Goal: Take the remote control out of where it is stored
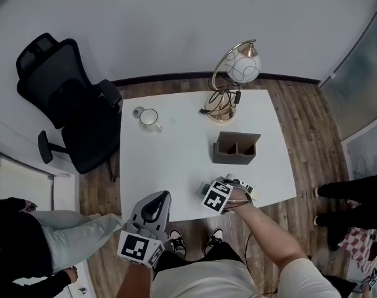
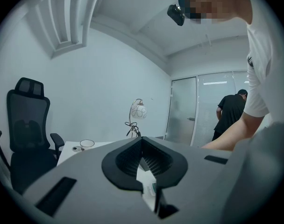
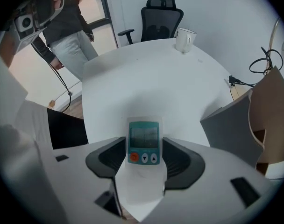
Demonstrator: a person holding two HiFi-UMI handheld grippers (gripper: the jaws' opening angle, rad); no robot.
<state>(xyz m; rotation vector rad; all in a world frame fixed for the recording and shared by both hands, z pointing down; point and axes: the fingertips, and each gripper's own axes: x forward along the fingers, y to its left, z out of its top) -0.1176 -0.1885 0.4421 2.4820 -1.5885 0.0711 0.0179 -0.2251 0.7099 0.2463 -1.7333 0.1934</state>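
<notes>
The remote control (image 3: pixel 143 146) is white with a teal screen panel and a red button, and my right gripper (image 3: pixel 143 143) is shut on it. In the head view this right gripper (image 1: pixel 208 190) hovers over the front right part of the white table (image 1: pixel 176 166), with the remote (image 1: pixel 204 187) pointing up-left. The brown two-compartment holder (image 1: pixel 237 149) stands apart behind it, and it shows at the right edge (image 3: pixel 268 115) of the right gripper view. My left gripper (image 1: pixel 157 200) hangs at the table's front edge, its jaws (image 2: pixel 141 146) together on nothing.
A white mug (image 1: pixel 149 118) sits at the table's back left. A gold lamp (image 1: pixel 235 73) with a tangled cord stands at the back. A black office chair (image 1: pixel 70 98) is left of the table. People stand at the left (image 1: pixel 64 234) and right (image 1: pixel 356 191).
</notes>
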